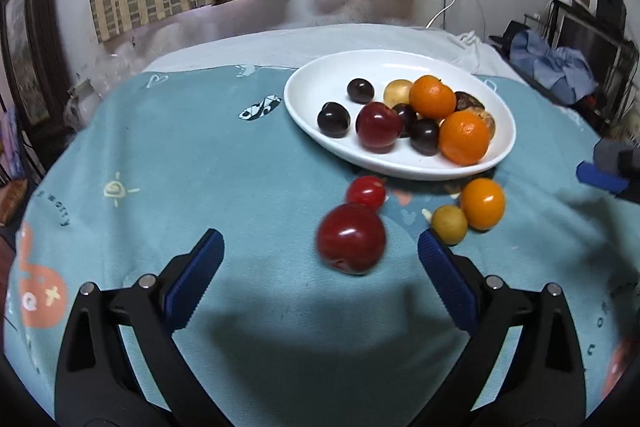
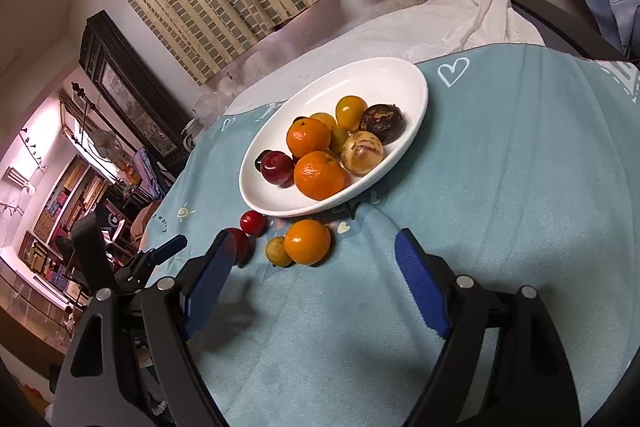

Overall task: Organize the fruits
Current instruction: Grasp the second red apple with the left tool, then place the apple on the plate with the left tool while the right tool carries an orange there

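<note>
Both grippers gape wide and empty: the left gripper (image 1: pixel 320 251) frames a large, slightly blurred, apparently loose dark-red round fruit (image 1: pixel 351 238); the right gripper (image 2: pixel 314 247) faces a small orange citrus (image 2: pixel 307 241) below the white oval ceramic plate (image 2: pixel 412 75).

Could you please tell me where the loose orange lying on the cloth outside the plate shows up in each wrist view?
Left wrist view: the loose orange lies right of centre, just below the white plate's near rim, touching a small yellowish fruit.
Right wrist view: the loose orange lies near centre, below the plate, ahead of the open right gripper.
Shared landmark: the white plate.
</note>
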Tool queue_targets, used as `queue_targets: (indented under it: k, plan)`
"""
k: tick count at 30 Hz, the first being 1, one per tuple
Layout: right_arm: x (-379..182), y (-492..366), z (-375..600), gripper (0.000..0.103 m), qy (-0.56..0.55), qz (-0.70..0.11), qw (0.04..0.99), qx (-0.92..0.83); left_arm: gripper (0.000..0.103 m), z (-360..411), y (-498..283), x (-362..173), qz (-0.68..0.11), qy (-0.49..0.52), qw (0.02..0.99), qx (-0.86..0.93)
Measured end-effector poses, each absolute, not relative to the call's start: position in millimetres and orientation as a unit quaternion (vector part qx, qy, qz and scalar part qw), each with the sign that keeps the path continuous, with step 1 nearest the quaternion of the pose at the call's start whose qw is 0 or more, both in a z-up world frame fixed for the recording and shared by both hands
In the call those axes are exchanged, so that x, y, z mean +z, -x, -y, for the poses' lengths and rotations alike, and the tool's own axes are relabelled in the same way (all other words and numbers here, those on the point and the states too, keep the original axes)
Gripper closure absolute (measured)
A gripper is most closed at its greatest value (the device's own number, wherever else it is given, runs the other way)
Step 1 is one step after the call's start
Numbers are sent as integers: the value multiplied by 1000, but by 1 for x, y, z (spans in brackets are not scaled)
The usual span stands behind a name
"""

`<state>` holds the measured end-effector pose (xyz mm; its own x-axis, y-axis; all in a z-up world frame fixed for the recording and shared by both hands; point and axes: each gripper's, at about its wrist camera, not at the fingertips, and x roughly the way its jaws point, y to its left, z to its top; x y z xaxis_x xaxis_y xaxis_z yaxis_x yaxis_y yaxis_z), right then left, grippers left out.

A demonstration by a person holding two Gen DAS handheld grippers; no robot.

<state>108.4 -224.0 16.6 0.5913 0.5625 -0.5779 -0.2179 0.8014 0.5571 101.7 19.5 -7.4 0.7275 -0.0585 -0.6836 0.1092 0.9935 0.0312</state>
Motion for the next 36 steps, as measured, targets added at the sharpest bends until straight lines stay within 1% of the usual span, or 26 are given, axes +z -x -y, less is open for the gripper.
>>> queue_targets:
  k: [8, 13, 15, 16, 17, 18, 20, 22, 26, 28, 32, 33, 35, 36]
  plan:
    - [14, -108, 216, 21, -204, -397, 865, 229, 4, -25, -112, -15, -383, -7, 922, -58]
    - [10, -108, 210, 21, -190, -405, 865, 227, 5, -12, -115, -15, -379, -33, 922, -65]
    - [9, -109, 208, 21, -185, -408, 865, 226, 7, -8, -118, -17, -383, -41, 920, -66]
    - [8, -109, 207, 21, -184, -409, 865, 225, 12, -8, -119, -18, -385, -42, 919, -68]
    - [8, -109, 207, 21, -182, -409, 865, 225, 21, -7, -121, -20, -390, -41, 917, -72]
    - [7, -109, 207, 21, -181, -410, 865, 224, 27, -8, -122, -22, -395, -38, 915, -75]
    - [7, -109, 207, 21, -179, -412, 865, 222, 50, -9, -126, -25, -405, -31, 910, -82]
    - [6, -109, 206, 21, -177, -414, 865, 222, 61, -10, -130, -29, -417, -17, 903, -102]
    - [6, -108, 201, 21, -159, -411, 870, 220, 61, -15, -126, -25, -410, -6, 906, -104]
    - [6, -107, 197, 21, -141, -408, 875, 218, 61, -23, -119, -16, -395, 3, 914, -98]
    - [2, -103, 180, 21, -71, -400, 893, 193, 61, -40, -117, -7, -381, 28, 921, -78]
    - [1, -102, 174, 22, -44, -394, 899, 188, 61, -42, -117, -7, -383, 32, 920, -76]
    - [-1, -100, 163, 29, -7, -388, 903, 183, 61, -43, -119, -8, -388, 36, 918, -73]
    - [-3, -100, 160, 30, 2, -387, 904, 183, 61, -43, -120, -9, -389, 36, 918, -74]
